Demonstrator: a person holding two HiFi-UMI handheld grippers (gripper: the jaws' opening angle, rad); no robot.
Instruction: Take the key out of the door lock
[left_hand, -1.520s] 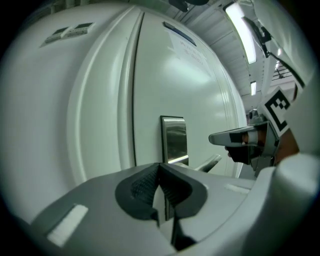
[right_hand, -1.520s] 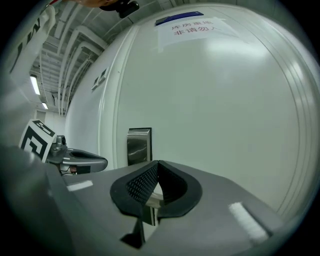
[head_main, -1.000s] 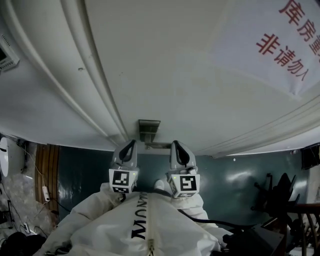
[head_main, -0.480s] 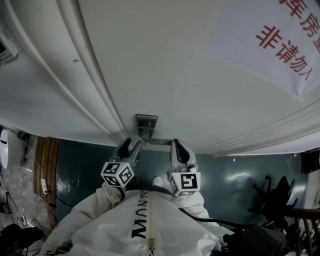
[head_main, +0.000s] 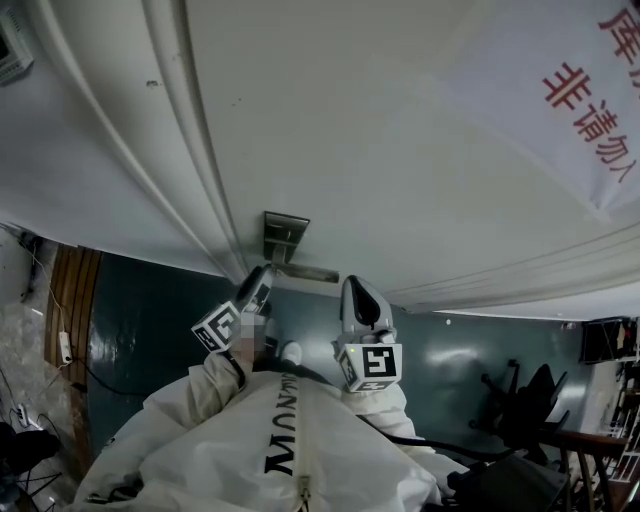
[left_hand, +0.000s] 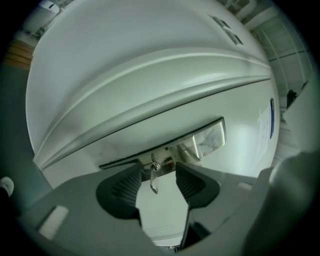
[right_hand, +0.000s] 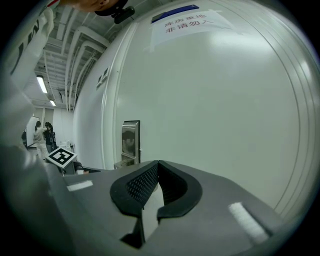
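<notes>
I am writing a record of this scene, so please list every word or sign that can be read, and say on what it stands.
"非请勿入": red characters, lower line of the white paper sign on the door.
"库房重地": the sign's upper line, small but whole in the right gripper view; cut off in the head view.
"MONUM", roughly: black letters on the white jacket, partly hidden, so the reading is unsure.

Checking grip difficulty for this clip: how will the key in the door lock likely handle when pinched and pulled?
The key looks small, thin metal, so probably stiff and light but slippery. It sits in the lock plate, so it may resist until pulled straight.
</notes>
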